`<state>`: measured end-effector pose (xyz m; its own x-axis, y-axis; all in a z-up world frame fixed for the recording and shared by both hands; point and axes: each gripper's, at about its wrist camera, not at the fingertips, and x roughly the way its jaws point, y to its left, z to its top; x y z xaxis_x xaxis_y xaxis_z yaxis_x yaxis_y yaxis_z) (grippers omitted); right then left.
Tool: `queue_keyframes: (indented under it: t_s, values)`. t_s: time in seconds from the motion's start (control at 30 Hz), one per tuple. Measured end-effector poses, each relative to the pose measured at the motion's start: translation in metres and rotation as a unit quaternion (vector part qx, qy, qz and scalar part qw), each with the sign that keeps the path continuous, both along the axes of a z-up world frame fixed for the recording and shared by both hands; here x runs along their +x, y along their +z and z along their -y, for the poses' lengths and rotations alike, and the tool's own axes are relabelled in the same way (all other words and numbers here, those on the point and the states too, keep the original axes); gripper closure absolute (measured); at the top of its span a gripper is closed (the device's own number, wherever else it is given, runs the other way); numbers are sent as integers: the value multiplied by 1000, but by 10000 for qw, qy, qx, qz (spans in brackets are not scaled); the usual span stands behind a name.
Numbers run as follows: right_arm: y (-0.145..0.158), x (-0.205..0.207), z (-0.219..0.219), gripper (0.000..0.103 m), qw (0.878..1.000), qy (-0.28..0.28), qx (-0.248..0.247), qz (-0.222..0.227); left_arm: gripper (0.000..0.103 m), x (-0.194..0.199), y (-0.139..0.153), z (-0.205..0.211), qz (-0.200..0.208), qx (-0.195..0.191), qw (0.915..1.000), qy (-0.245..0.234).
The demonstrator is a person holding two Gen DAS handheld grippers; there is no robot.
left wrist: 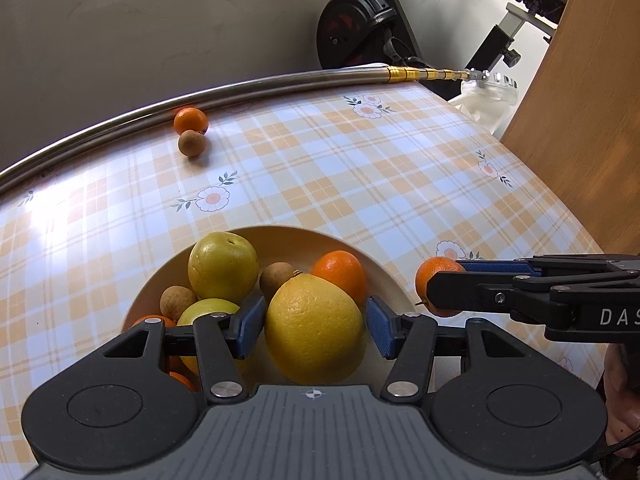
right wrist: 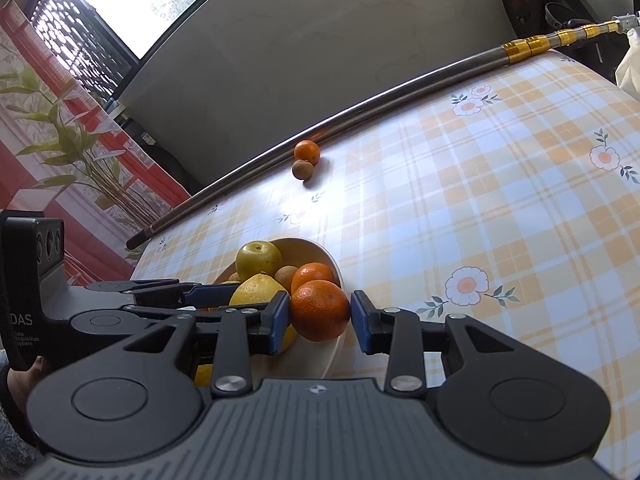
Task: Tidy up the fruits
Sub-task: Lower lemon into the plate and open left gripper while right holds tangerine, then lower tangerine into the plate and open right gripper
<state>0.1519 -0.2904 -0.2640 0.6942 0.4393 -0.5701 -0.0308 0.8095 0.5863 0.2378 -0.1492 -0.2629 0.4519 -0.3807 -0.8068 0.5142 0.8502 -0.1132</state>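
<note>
A cream bowl on the plaid tablecloth holds two yellow-green apples, small brown fruits and a mandarin. My left gripper is over the bowl, its blue pads shut on a large lemon. From the right comes my right gripper, shut on a mandarin just at the bowl's right rim. Far across the table, a loose mandarin and a brown fruit lie against the pole.
A metal pole with gold bands runs along the table's far edge. An exercise bike stands behind it and a wooden panel at the right. The tablecloth lies bare between the bowl and the far fruits.
</note>
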Motion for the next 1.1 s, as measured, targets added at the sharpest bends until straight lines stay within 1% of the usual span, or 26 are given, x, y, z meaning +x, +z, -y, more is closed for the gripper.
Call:
queue_keyframes:
  t_s: [0.03, 0.13, 0.27, 0.37, 0.47, 0.53, 0.6, 0.7, 0.87, 1.1]
  values:
    - [1, 0, -1, 67, 10000, 8, -15, 2, 44, 0, 3, -2, 3, -59, 10000, 23]
    - [5, 1, -5, 67, 9999, 71, -77, 25, 45, -3, 17, -15, 63, -400, 9991, 96]
    - [11, 6, -15, 67, 9995, 252, -199, 55, 45, -12, 39, -44, 376, -723, 9956, 454]
    - [18, 13, -30, 67, 9981, 491, -363, 106, 45, -18, 53, -76, 583, -957, 9891, 955]
    - [24, 22, -51, 67, 9952, 798, -539, 173, 45, -23, 64, -112, 783, -1173, 9777, 1554]
    - [26, 28, -66, 67, 9928, 988, -662, 171, 45, -27, 70, -131, 925, -1215, 9697, 1906]
    - [27, 34, -81, 67, 9898, 1210, -740, 159, 45, -30, 75, -145, 1063, -1200, 9634, 2149]
    - [28, 41, -104, 67, 9851, 1482, -862, 132, 45, -34, 81, -158, 1210, -1172, 9575, 2343]
    - [24, 49, -126, 67, 9807, 1671, -1017, 35, 45, -38, 87, -165, 1384, -1066, 9538, 2444]
    - [26, 54, -134, 65, 9799, 1658, -1106, -91, 45, -42, 86, -177, 1426, -1197, 9502, 2498]
